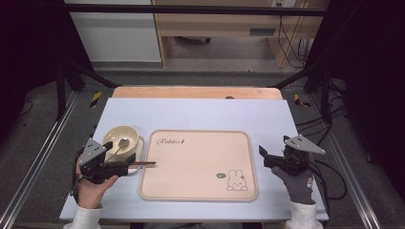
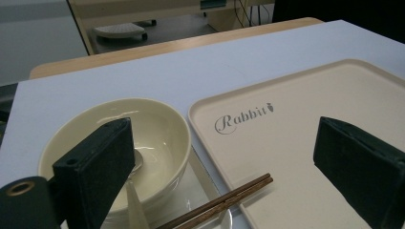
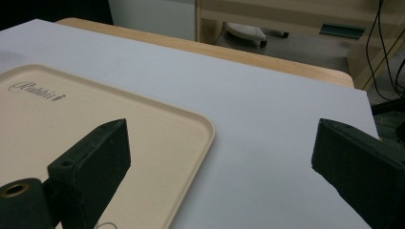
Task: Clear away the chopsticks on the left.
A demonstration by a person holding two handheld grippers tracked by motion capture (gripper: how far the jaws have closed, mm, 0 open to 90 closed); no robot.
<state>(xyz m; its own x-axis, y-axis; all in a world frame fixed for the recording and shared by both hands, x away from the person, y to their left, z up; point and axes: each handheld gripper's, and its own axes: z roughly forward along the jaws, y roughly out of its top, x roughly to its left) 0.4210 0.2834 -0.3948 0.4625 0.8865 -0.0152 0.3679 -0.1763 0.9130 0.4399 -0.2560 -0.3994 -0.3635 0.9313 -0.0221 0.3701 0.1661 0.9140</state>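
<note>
Now my left gripper (image 1: 125, 167) gapes empty by slim wooden chopsticks (image 2: 224, 202) and a glossy round bowl (image 2: 157, 129); my right gripper (image 1: 263, 156) also gapes.

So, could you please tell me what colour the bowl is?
The bowl is pale cream-yellow, seen best in the left gripper view.
</note>
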